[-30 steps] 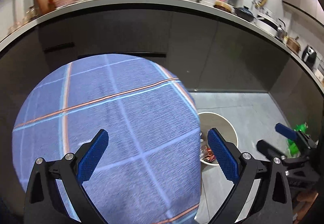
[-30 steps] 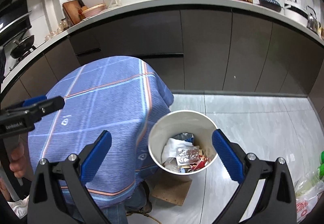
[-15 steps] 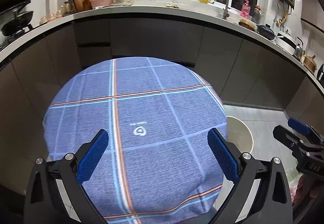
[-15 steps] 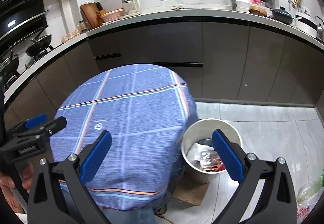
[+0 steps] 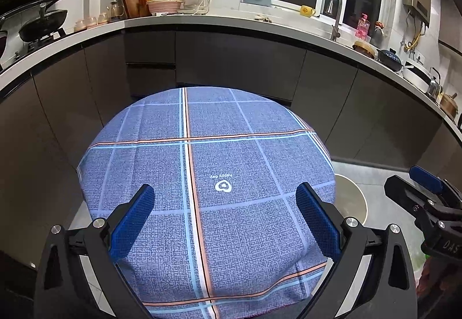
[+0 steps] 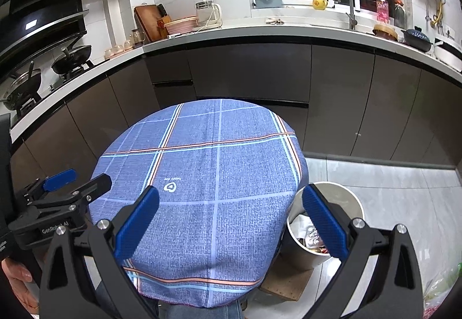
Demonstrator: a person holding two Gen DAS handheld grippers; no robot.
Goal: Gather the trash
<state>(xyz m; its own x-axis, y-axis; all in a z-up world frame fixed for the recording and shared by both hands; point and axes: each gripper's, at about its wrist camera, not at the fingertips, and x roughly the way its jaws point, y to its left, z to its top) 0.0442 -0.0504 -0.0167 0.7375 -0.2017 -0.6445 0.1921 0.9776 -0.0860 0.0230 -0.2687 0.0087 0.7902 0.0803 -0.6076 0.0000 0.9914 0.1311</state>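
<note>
Round table under a blue plaid cloth (image 5: 208, 174) stands before dark kitchen cabinets (image 6: 251, 70). Trash bin (image 6: 346, 195) (wrappers inside) sits on grey tile just beside it. Left gripper (image 5: 225, 220) and right gripper (image 6: 231, 223) both spread wide, empty.

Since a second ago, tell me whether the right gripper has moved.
Yes. The right gripper has lifted and pulled back: in its view the bin slid from centre to lower right, and the counter dropped lower.
</note>
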